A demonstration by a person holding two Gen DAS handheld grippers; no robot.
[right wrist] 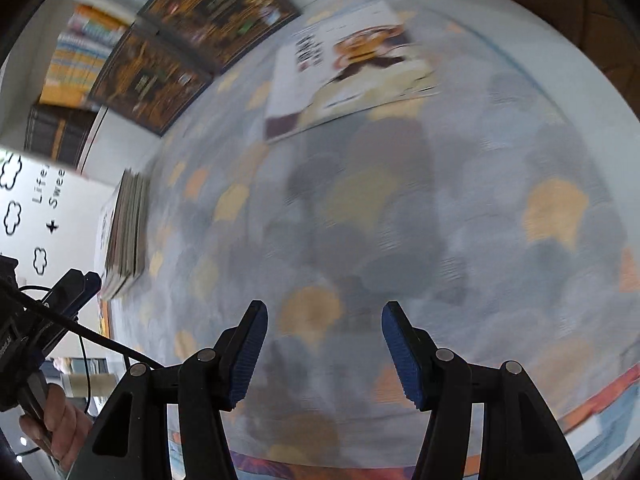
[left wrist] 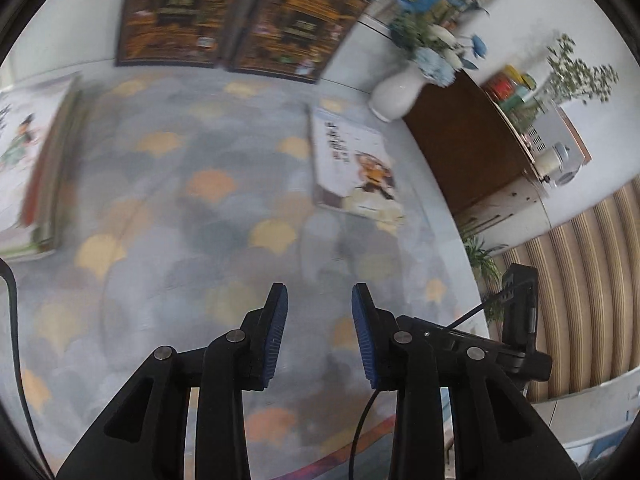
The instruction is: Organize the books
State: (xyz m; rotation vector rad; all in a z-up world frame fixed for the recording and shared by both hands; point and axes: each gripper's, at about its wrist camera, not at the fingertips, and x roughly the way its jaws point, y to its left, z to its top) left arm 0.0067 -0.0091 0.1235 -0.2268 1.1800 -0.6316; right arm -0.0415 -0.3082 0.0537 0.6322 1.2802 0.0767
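A white-covered book with a cartoon figure (left wrist: 352,164) (right wrist: 352,68) lies flat on the scallop-patterned tablecloth (left wrist: 180,240) (right wrist: 480,200), apart from the rest. A stack of books (left wrist: 44,168) (right wrist: 124,236) rests at the cloth's left edge. Two dark books with orange-brown covers (left wrist: 176,12) (right wrist: 216,4) lie side by side at the back. My left gripper (left wrist: 319,292) hangs open above bare cloth, nothing between its blue pads (left wrist: 276,332). My right gripper (right wrist: 324,308) is also open and holds nothing, well short of the cartoon book. Both views are motion-blurred.
A white vase of blue flowers (left wrist: 396,92) stands at the back right beside a brown cabinet (left wrist: 468,148). More books fill a shelf (right wrist: 80,60) behind the table. A hand (right wrist: 60,424) holds the other gripper at the lower left of the right wrist view.
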